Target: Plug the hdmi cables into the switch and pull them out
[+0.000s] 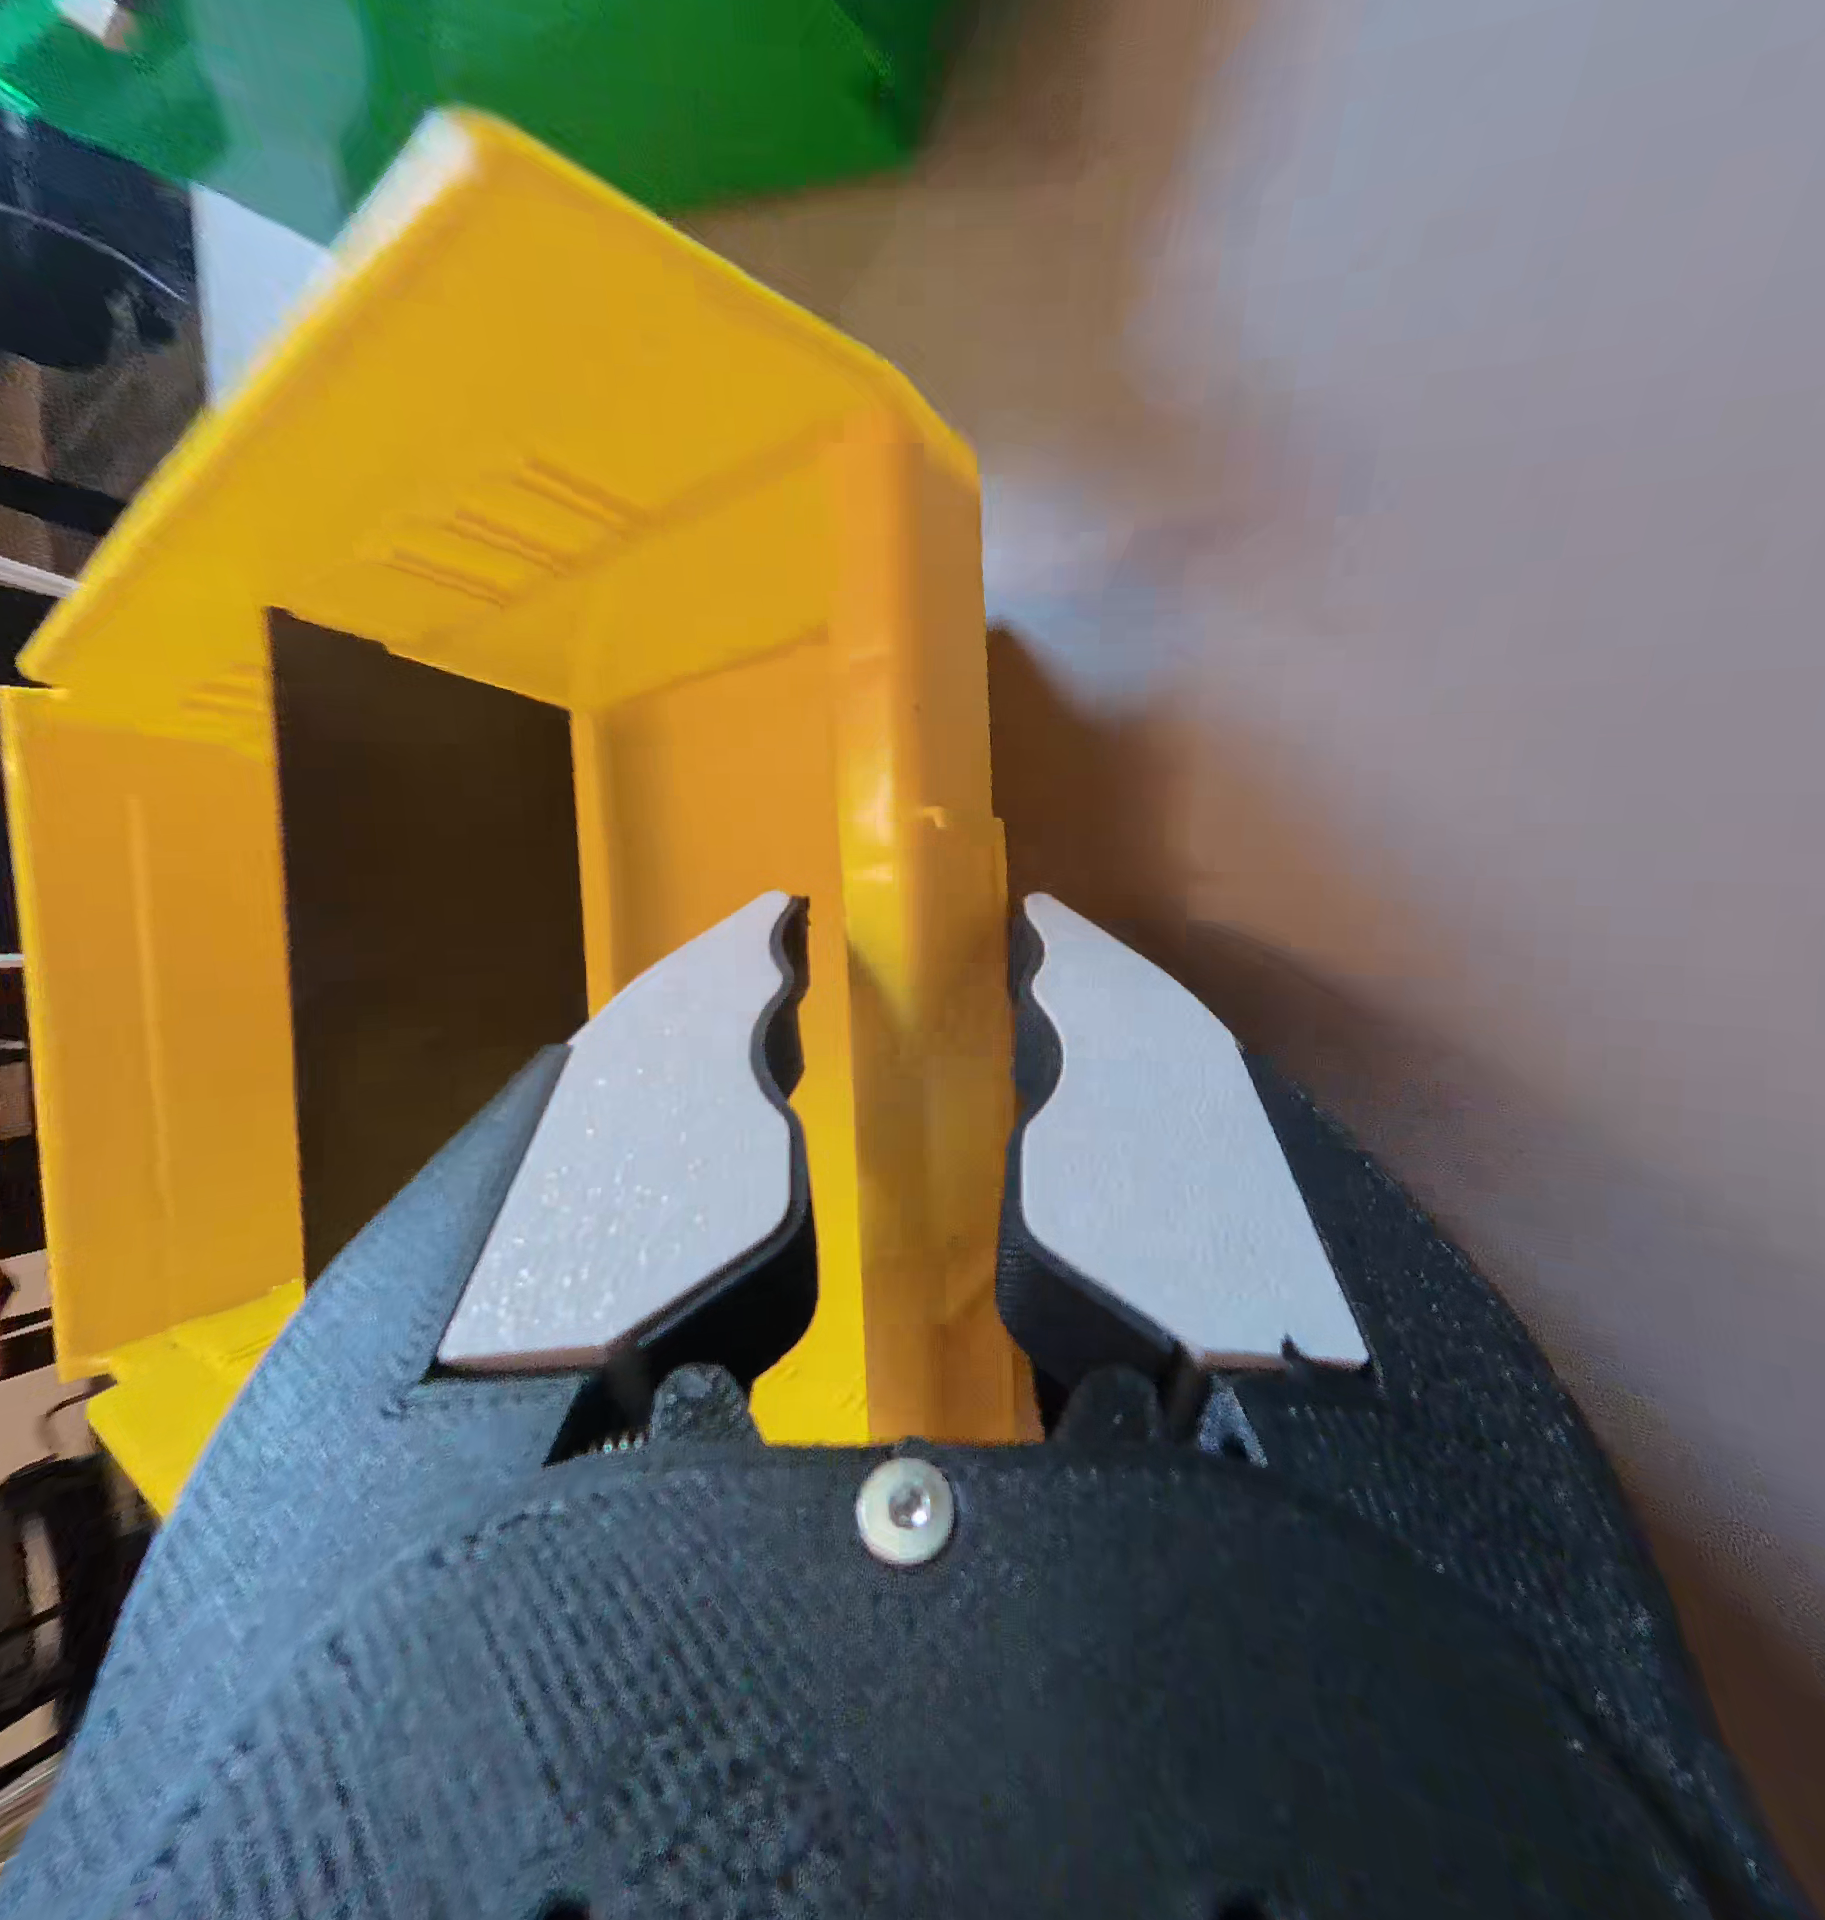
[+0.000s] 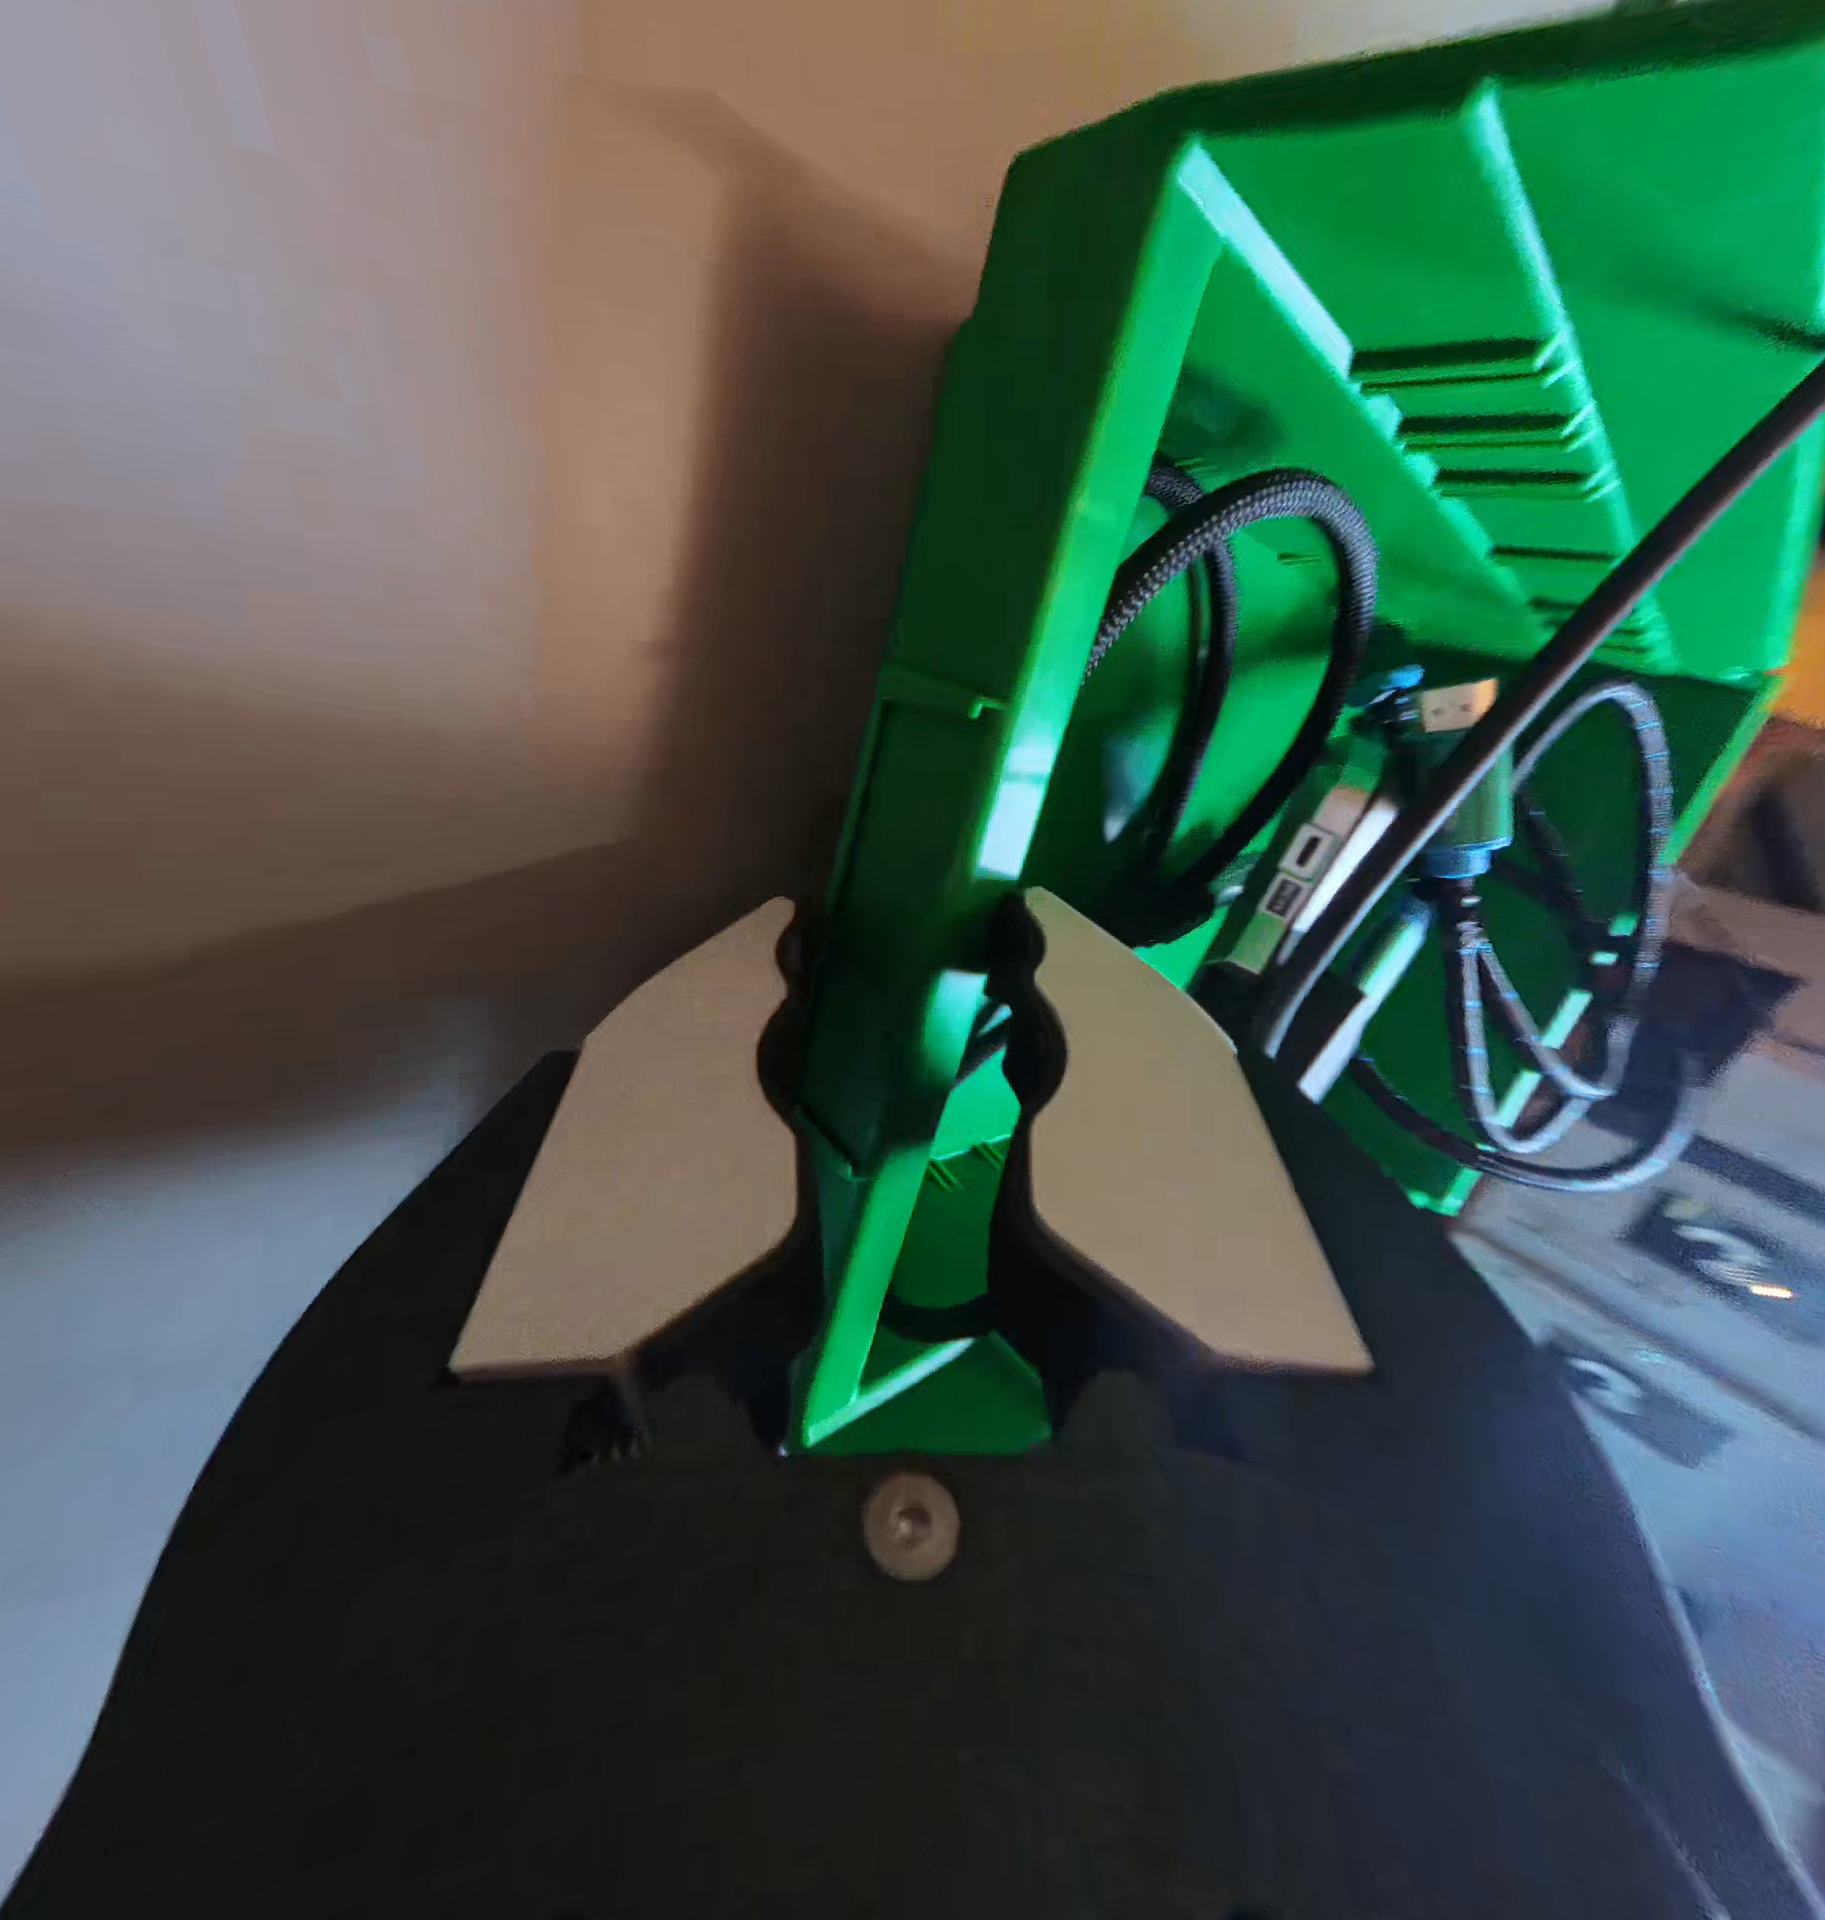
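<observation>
My left gripper (image 1: 908, 925) is shut on the rim of a yellow plastic bin (image 1: 472, 436); the bin looks empty, with a dark floor. My right gripper (image 2: 908, 925) is shut on the rim of a green plastic bin (image 2: 1407, 260). Inside the green bin lie coiled black braided cables (image 2: 1261, 665) with metal plugs (image 2: 1448, 712) and a small silver box with ports, the switch (image 2: 1303, 862). A thin black cable (image 2: 1614, 613) runs across the bin's mouth. Both views are blurred by motion.
A green bin (image 1: 627, 83) shows behind the yellow one in the left wrist view. A plain beige wall (image 1: 1459, 520) fills the right there and also shows in the right wrist view (image 2: 316, 468). Dark clutter (image 1: 46, 270) lies at the far left.
</observation>
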A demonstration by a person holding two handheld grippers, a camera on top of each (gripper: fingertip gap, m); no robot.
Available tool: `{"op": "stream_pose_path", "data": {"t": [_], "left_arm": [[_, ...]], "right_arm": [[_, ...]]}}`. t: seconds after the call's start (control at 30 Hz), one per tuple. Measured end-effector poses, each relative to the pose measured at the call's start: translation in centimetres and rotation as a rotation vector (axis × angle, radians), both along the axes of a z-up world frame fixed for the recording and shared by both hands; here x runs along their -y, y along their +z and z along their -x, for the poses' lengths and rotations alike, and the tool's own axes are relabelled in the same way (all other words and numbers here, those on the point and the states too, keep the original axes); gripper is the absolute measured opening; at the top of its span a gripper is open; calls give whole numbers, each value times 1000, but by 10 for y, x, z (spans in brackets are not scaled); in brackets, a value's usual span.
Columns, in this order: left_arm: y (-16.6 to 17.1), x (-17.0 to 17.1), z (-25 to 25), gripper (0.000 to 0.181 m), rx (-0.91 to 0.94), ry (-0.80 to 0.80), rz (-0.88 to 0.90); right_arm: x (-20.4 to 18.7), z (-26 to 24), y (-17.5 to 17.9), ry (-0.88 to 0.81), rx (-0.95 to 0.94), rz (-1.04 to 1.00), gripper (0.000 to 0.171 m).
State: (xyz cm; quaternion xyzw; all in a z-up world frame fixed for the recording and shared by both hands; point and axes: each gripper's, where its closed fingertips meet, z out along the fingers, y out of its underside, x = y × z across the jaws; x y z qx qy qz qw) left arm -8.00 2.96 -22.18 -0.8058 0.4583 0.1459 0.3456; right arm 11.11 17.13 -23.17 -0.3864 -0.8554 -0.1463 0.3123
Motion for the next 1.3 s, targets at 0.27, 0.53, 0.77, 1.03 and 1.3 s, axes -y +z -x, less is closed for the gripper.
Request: {"op": "stream_pose_path", "data": {"t": [0.27,0.53,0.77,1.03,1.3], "left_arm": [[69,31,-92,31,767,92,-133],[40,-1,-134,43,857,252,-128],[35,-35,-130,37,827,343,-258],[42,-38,-130,19,838,312,-343],[71,-30,-144,19,789,224,-405]], "right_arm": [[113,-47,86,-179,-822,560,26],[62,-106,58,-629,-1077,637,40],[34,-88,41,-705,-1020,546,32],[27,-98,46,-699,-1064,405,15],[35,-112,72,-659,-1131,319,9]]}}
